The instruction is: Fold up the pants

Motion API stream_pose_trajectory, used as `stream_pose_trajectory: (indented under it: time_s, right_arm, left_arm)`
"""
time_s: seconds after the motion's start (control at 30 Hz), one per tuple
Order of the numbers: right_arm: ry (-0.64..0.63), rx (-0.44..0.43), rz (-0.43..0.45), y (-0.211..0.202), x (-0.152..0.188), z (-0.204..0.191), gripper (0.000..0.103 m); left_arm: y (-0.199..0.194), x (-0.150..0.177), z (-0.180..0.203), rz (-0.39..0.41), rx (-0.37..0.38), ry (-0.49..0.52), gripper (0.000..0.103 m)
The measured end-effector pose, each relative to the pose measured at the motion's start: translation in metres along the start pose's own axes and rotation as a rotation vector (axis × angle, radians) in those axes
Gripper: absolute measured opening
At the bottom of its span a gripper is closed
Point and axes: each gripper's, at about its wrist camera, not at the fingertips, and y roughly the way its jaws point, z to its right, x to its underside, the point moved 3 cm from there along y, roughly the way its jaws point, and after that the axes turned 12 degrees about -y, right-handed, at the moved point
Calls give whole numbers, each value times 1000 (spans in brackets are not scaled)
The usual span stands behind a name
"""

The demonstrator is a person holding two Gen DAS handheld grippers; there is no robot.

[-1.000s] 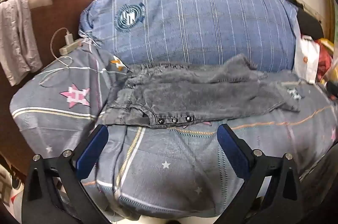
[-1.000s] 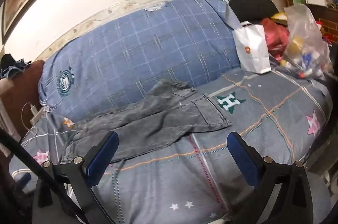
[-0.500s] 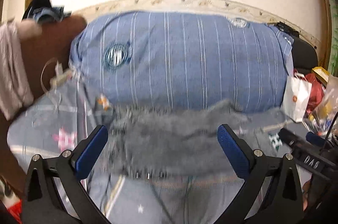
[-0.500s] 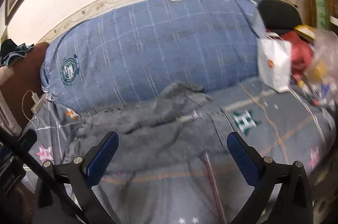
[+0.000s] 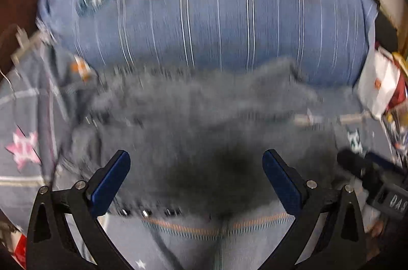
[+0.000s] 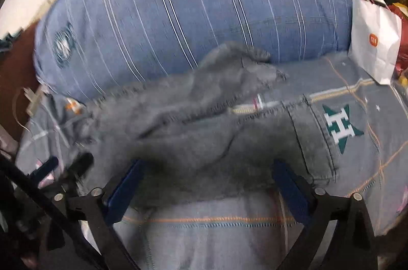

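Observation:
Dark grey denim pants (image 5: 204, 117) lie crumpled across the grey star-print bedsheet (image 5: 204, 239), waistband with metal buttons (image 5: 145, 213) at the near left; the view is motion-blurred. My left gripper (image 5: 196, 173) is open, blue pads wide apart just above the waist part of the pants. In the right wrist view the pants (image 6: 204, 137) spread with one leg hem (image 6: 318, 142) to the right and the other leg bunched against the pillow. My right gripper (image 6: 206, 180) is open low over the leg fabric. Nothing is held.
A large blue striped pillow (image 6: 191, 10) runs behind the pants. A white paper bag (image 6: 374, 40) and red items stand at the right end. A charger cable (image 6: 28, 102) lies at the left by a brown headboard. The other gripper (image 5: 369, 175) shows at the right edge.
Both grippers have moved forward and down toward the pants, which now fill much more of each view. Both stay open. The pants lie as before.

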Motion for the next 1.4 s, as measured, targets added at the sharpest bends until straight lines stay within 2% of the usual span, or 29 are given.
stream_pose_trajectory:
  time_s: [0.1,0.23,0.43,0.57,0.7,0.77,0.87,0.97,1.13,1.4]
  right_arm:
    - [-81,83,-21,6,6,-11,99]
    - [-101,89,-8,2,7,-15,99]
    - [-109,101,29,-7,8,-15,97]
    - [-124,123,46,-11,8,-17,97]
    - [-115,104,46,-11,9,-15,97]
    - [-116,84,42,-10,9,-16,93]
    - [-136,20,2,-3,11,-22,91]
    - [-176,-40,-90,14,17,-34,91]
    - [-239,-8,-192,35,32,-47,92]
    - [-274,-25,-216,40,40,-53,93]
  left_arm:
    - [2,4,7,-9,-23,35,103]
    - [-16,1,10,20,11,16,103]
    - [-27,-11,0,70,-11,-10,103]
    - [-27,-13,-6,75,-7,-25,103]
    - [-27,-11,-9,69,4,-25,103]
    - [-25,-10,-8,57,2,-20,103]
    - [-21,-9,-8,31,-20,-11,103]
    - [-16,-9,-12,6,-40,-11,103]
    - [-10,-4,-19,-29,-63,-9,103]
    - [-5,2,-15,-72,-51,7,103]
